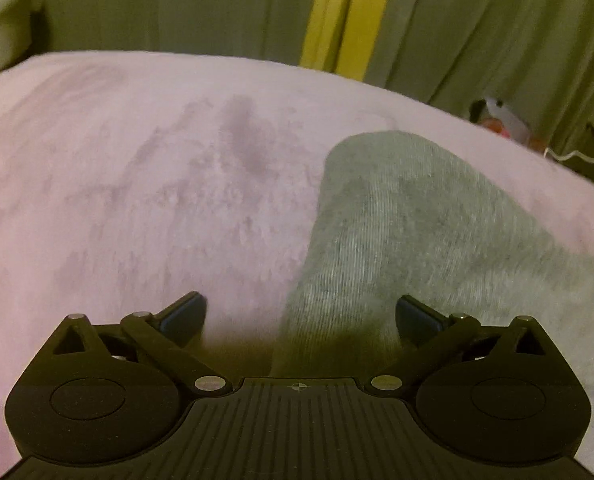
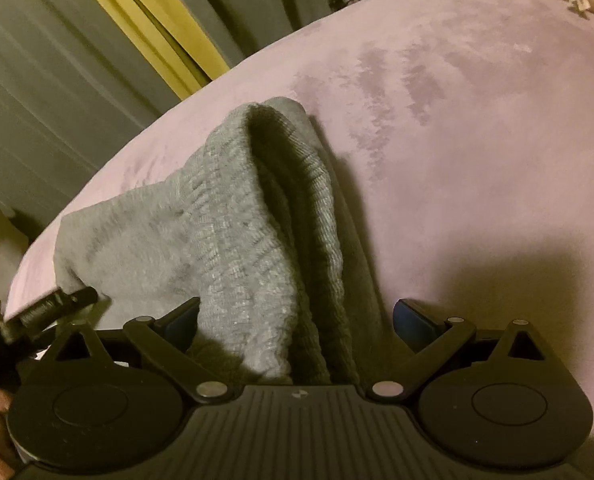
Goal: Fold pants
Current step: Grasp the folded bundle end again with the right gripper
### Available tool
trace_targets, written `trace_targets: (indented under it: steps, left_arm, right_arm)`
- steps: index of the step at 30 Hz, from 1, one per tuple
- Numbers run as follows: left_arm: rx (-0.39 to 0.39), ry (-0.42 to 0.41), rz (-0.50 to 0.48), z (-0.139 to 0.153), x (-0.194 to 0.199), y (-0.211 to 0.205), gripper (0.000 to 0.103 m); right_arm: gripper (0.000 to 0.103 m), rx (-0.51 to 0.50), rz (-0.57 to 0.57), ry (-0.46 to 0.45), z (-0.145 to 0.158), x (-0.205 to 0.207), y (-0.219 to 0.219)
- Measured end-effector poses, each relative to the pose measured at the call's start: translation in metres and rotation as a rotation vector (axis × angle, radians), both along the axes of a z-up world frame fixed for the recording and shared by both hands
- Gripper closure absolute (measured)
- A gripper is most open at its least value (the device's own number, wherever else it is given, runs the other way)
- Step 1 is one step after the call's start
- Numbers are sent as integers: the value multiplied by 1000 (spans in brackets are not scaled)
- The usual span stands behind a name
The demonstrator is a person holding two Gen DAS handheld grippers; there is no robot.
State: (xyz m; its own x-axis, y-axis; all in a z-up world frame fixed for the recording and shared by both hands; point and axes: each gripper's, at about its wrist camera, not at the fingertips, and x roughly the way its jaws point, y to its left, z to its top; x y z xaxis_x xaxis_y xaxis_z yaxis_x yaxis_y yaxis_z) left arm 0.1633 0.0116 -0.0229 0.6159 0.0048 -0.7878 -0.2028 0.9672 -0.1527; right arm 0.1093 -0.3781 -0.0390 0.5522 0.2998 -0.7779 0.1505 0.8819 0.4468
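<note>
Pink blanket before grey curtains | grey pants lie bunched on it (waistband ridged up) | my left gripper spread, cloth between its fingers | my right gripper spread, waistband between.

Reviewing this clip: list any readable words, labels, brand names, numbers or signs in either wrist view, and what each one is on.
None can be read in either view.
The grey pants, pink blanket and curtains carry no print.
The left gripper and right gripper each show only a small crosshair mark on the body, no lettering.
The cluttered objects beyond the bed are too blurred to read.
</note>
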Motion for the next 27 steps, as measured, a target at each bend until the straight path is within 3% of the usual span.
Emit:
trace_targets:
  steps: [3,7,12,15,20,25,27]
  left_arm:
    - [-54,-12,-29,5,-17,12,0]
    - [-213,40,-189,-3,-26,26,0]
    - [-266,75,-322,-10,-27,29,0]
    - [-285,76,-344,-20,-14,26,0]
    - [-387,66,-364,-25,-4,23,0]
    - [-495,59,-367,-31,-2,42,0]
    - [-498,57,-364,-31,-2,41,0]
  right_arm:
    - [4,23,-1,7,-1,3,-3]
    - [4,72,27,20,-5,14,-11]
    - [4,152,95,51,-13,35,-24]
    - [4,192,136,35,-16,41,-28]
    - [4,246,200,28,-18,53,-31]
    - [4,424,147,45,-28,59,-58]
    - [4,490,127,53,-33,61,-67]
